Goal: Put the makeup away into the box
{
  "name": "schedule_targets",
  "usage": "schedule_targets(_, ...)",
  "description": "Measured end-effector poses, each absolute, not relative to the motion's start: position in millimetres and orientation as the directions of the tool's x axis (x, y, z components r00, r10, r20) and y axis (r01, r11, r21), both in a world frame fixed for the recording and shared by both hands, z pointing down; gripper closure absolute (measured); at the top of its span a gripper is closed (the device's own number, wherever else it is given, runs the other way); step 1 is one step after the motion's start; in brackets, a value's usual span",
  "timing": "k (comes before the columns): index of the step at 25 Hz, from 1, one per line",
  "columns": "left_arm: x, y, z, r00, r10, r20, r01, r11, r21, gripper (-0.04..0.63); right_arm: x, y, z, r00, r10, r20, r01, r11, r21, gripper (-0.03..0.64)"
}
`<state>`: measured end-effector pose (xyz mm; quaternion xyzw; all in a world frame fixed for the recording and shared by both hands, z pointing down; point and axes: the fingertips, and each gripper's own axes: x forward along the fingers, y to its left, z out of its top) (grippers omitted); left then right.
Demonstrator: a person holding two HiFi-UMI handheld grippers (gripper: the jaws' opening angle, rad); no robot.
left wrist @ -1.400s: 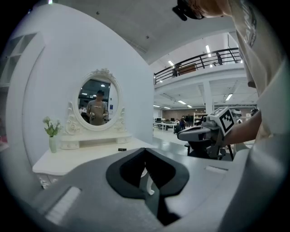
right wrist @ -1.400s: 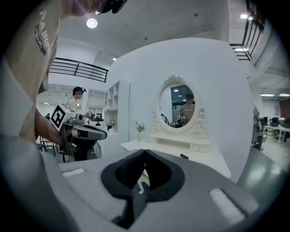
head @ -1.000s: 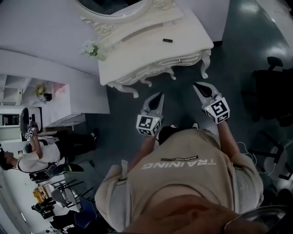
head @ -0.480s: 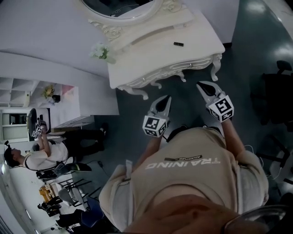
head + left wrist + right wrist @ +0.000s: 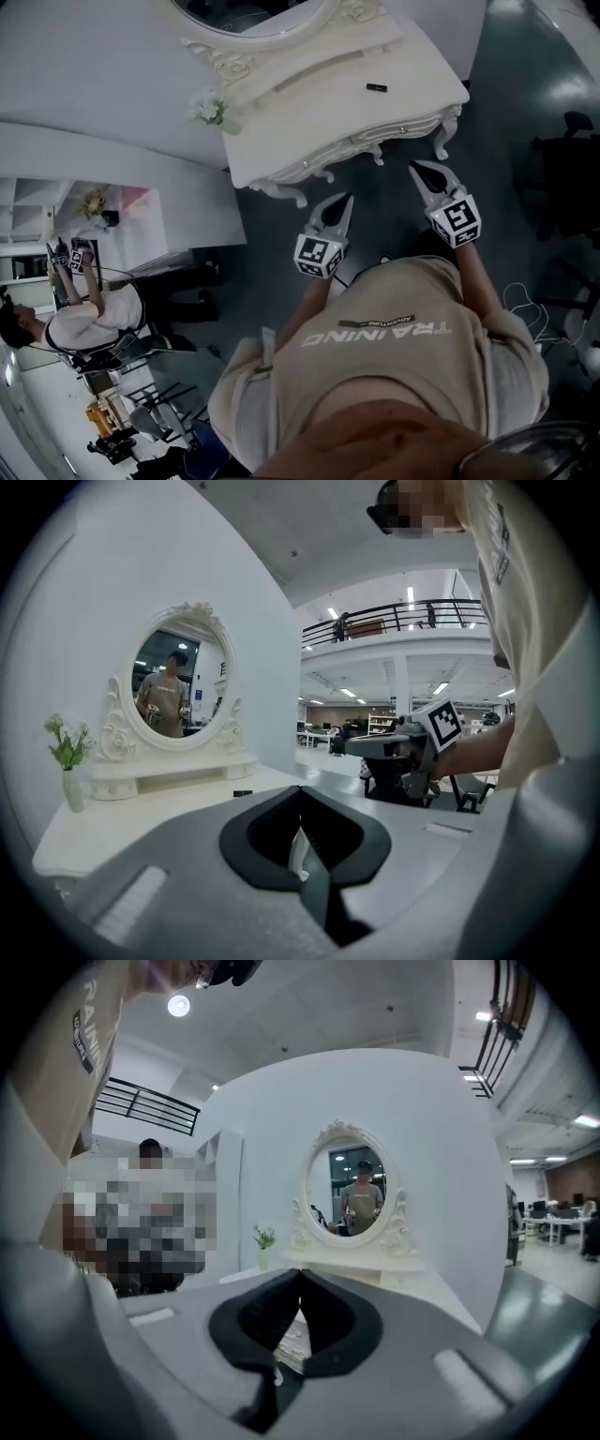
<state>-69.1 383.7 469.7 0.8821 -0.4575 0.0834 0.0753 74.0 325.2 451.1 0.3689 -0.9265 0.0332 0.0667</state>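
Ahead of me, across a strip of dark floor [image 5: 272, 234], stands a white carved desk [image 5: 309, 112] with an oval mirror [image 5: 253, 11] at its back and a little vase of flowers [image 5: 208, 110] at its left end. On the bare desk top, toward the right, lies one small dark item [image 5: 376, 87], well apart from the flowers. It is too small for me to say for sure, but it may be the makeup. I hold my left gripper [image 5: 345, 200] and my right gripper [image 5: 415, 168] side by side, short of the desk's front edge, both aimed at it and touching nothing. Each gripper has its jaws pressed together with nothing between them. My right gripper sits near the desk's right front leg [image 5: 442, 141].
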Motion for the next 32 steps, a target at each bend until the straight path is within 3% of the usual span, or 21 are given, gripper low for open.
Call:
schedule_targets(8, -96.7, 364.5, 478.4, 0.553, -0.815, 0.175, -0.83, -0.521, 0.198, 0.588, 55.6, 302.7, 464.2, -0.723, -0.661, 0.201, -0.677, 0.736, -0.009, 0.612)
schedule_targets(16, -74.6, 306.2, 450.1, 0.525, -0.834, 0.17, -0.851, -0.515, 0.105, 0.588, 67.5, 241.6, 453.2, -0.763, -0.623, 0.169, -0.631, 0.776, 0.014, 0.612)
schedule_targets(32, -10.8, 221.1, 474.1, 0.417, -0.871, 0.261, -0.909, -0.393, 0.142, 0.588, 105.8, 116.5, 492.7, -0.861, -0.481, 0.164, -0.495, 0.867, -0.059, 0.612)
